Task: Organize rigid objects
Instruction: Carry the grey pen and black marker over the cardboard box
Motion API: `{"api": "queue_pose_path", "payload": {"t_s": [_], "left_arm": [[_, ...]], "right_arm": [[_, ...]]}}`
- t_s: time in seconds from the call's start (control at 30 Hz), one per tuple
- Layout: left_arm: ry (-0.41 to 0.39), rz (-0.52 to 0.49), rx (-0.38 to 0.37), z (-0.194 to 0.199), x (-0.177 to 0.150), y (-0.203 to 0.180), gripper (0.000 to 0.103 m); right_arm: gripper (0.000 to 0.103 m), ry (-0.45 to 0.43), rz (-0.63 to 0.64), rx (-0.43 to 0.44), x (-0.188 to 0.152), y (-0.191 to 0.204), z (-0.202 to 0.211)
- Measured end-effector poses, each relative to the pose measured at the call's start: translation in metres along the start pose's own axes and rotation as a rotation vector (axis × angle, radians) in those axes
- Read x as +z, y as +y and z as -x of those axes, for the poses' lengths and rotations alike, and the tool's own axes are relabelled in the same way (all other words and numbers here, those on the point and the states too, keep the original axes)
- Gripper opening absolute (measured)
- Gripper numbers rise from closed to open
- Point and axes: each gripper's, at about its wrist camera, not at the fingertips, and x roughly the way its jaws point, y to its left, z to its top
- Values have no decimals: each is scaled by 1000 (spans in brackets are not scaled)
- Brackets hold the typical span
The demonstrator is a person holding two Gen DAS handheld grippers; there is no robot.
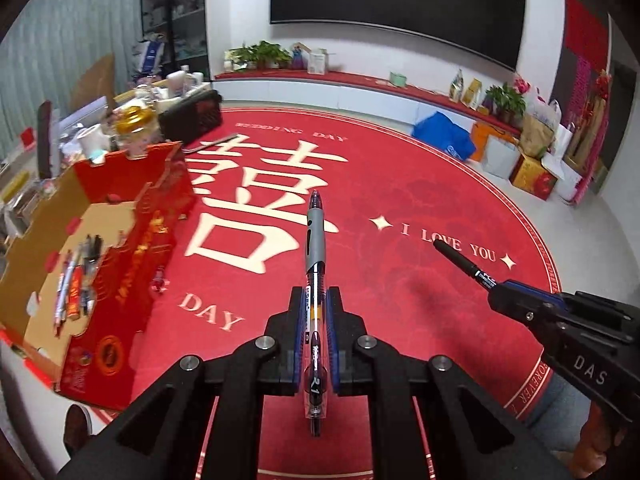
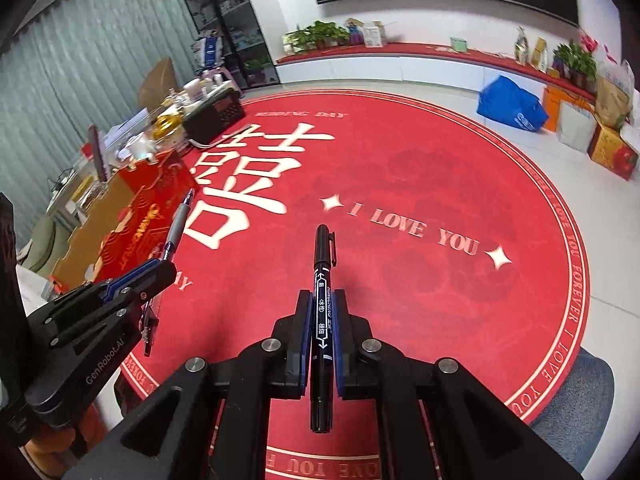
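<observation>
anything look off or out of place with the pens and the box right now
Nothing stands out. The left gripper is shut on a clear gel pen, the right gripper on a black marker. The red box sits upright, with pens lying inside.

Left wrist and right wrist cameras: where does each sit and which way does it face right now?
Left wrist view: on the left gripper, looking along its fingers down at the round red rug; it grips a clear gel pen with grey grip; the right gripper shows at right.
Right wrist view: on the right gripper, facing the same rug, gripping a black marker pen; the left gripper shows at left.
Shared: rug, red cardboard box at left, both pens.
</observation>
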Motion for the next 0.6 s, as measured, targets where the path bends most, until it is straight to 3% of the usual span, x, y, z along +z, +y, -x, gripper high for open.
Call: {"api": "queue_pose_path", "payload": {"t_s": [0.23,0.6], "left_arm": [[-36,47,44,15,-3,26,10],[-129,167,133,48,8,92,10]], "right_arm": [[10,-4,62,13,6,32,-2],[10,-41,203,88,47,108,-7]]}}
